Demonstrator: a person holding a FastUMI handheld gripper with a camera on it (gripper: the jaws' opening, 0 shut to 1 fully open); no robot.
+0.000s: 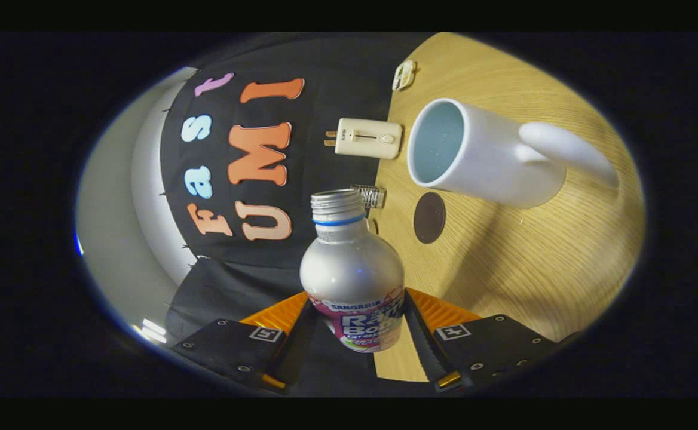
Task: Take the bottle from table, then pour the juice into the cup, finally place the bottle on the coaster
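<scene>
Wood-grain worktop (522, 263), seen rolled sideways, backed by black cloth wall. Silver bottle (352, 272), cap off, blue ring under threaded neck, clamped at its labelled lower body between both fingers (423, 334) of the tongs (355, 334); held clear of the worktop, mouth aimed at the wall. White cup (474, 152) with handle, standing on the worktop beyond the fingers, pale blue inside. Dark round coaster (429, 217) flat on the worktop, between bottle and cup, just beside the cup's base. Cream plug adapter (368, 138) at the worktop's back edge, near the cup's rim. Small metal clip (372, 196) at the same edge, behind the bottle's neck. Small pale object (404, 74) farther along that edge, kind unclear.
</scene>
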